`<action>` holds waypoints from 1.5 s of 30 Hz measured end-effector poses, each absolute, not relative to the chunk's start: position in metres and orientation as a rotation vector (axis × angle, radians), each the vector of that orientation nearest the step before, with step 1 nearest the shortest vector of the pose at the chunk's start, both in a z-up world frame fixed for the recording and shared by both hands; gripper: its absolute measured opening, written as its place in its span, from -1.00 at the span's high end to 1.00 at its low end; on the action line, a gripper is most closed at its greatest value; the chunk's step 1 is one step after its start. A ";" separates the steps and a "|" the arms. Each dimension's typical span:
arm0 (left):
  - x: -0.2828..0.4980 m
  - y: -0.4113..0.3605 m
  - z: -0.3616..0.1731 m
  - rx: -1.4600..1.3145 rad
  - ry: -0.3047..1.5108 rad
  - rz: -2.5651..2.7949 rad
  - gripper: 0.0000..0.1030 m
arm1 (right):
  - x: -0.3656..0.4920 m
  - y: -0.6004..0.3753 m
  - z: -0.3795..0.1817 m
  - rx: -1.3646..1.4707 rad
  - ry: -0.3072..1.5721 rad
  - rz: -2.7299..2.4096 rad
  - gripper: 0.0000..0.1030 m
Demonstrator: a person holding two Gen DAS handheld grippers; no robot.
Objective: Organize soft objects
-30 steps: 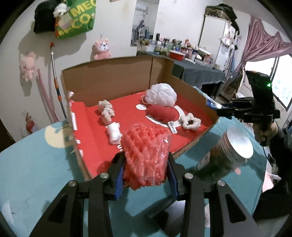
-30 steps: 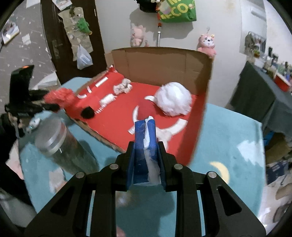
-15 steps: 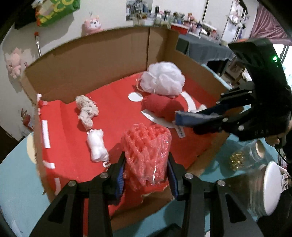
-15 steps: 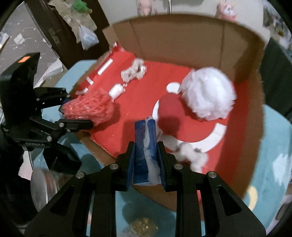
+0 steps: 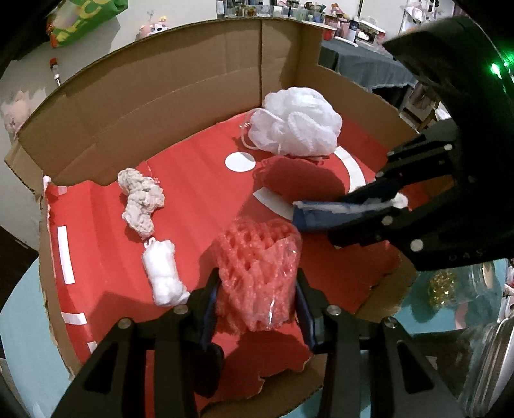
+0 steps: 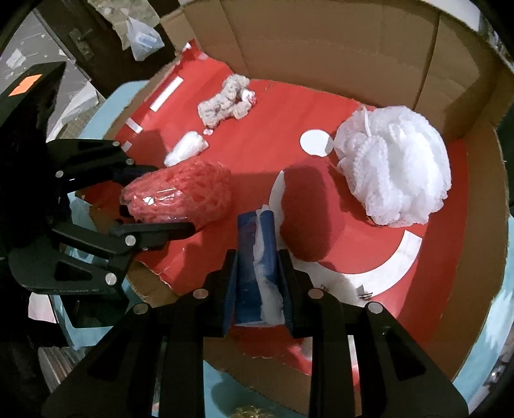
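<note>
A green bag (image 5: pixel 80 19) hangs on the far wall with large pale letters on it, cut off at the frame edge and too partial to read; nothing else in view carries legible writing.

The left claw (image 5: pixel 257 283) is clamped on a red foam net sleeve (image 5: pixel 260 270) wrapped in clear film — the sleeve sits squarely between its two fingers and stands up past the tips. In the right wrist view the same claw (image 6: pixel 160 199) comes in from the left, holding the sleeve (image 6: pixel 180 193) over the near left part of the box floor.

The right claw (image 6: pixel 257 273) is closed tight on a blue pack with white tissue showing (image 6: pixel 257 257), pinched flat between the fingers. From the left wrist view this claw (image 5: pixel 369 209) reaches in from the right, the blue pack (image 5: pixel 327 213) pointing toward the middle of the box. Both claws tilt steeply downward over the front edge of the cardboard box (image 5: pixel 192 80).

On the box's red floor lie a white mesh bath puff (image 5: pixel 295 122) near the back right corner, a red pad (image 5: pixel 298 180) just in front of it, a grey-white knitted bundle (image 5: pixel 141 199) to the left, and a small white fluffy piece (image 5: pixel 163 276) beside the left claw. The box rests on a teal worktop (image 5: pixel 22 321); a glass jar (image 5: pixel 465 283) stands to the right of it.
</note>
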State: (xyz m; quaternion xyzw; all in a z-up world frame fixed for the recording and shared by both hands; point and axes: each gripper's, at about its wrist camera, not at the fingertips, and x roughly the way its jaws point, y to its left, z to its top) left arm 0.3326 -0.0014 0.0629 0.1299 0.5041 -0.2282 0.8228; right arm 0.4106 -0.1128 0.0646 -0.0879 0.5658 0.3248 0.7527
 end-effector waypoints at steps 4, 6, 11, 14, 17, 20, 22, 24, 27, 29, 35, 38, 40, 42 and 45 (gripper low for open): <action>0.334 -0.003 0.059 0.277 1.081 -0.482 0.13 | 0.414 -0.109 0.061 -0.209 1.257 0.709 0.53; 0.334 -0.003 0.058 0.280 1.086 -0.479 0.13 | 0.413 -0.106 0.059 -0.216 1.266 0.707 0.53; 0.332 -0.002 0.057 0.288 1.082 -0.479 0.12 | 0.413 -0.100 0.054 -0.252 1.289 0.705 0.53; 0.332 -0.002 0.057 0.282 1.084 -0.480 0.10 | 0.413 -0.099 0.052 -0.262 1.297 0.701 0.53; 0.333 -0.003 0.055 0.281 1.083 -0.481 0.09 | 0.413 -0.099 0.050 -0.269 1.303 0.692 0.53; 0.334 -0.004 0.054 0.281 1.081 -0.486 0.07 | 0.414 -0.097 0.049 -0.280 1.301 0.684 0.53; 0.335 -0.006 0.056 0.283 1.079 -0.486 0.06 | 0.415 -0.098 0.049 -0.281 1.300 0.684 0.53; 0.335 -0.007 0.056 0.281 1.078 -0.488 0.05 | 0.415 -0.098 0.049 -0.284 1.299 0.679 0.53; 0.333 -0.007 0.058 0.283 1.071 -0.490 -0.03 | 0.411 -0.096 0.049 -0.289 1.298 0.677 0.48; 0.331 -0.006 0.060 0.280 1.061 -0.491 -0.08 | 0.410 -0.089 0.051 -0.296 1.291 0.676 0.37; 0.327 -0.004 0.068 0.273 1.042 -0.481 -0.24 | 0.407 -0.088 0.058 -0.312 1.234 0.662 -0.22; 0.321 -0.002 0.078 0.261 1.013 -0.477 -0.41 | 0.405 -0.091 0.061 -0.321 1.228 0.644 -0.22; 0.316 0.000 0.088 0.256 0.987 -0.470 -0.46 | 0.402 -0.092 0.065 -0.330 1.216 0.626 -0.22; 0.307 0.002 0.100 0.244 0.957 -0.460 -0.52 | 0.399 -0.096 0.072 -0.321 1.200 0.610 -0.22; 0.293 0.004 0.119 0.226 0.903 -0.441 -0.64 | 0.393 -0.106 0.087 -0.292 1.173 0.586 -0.24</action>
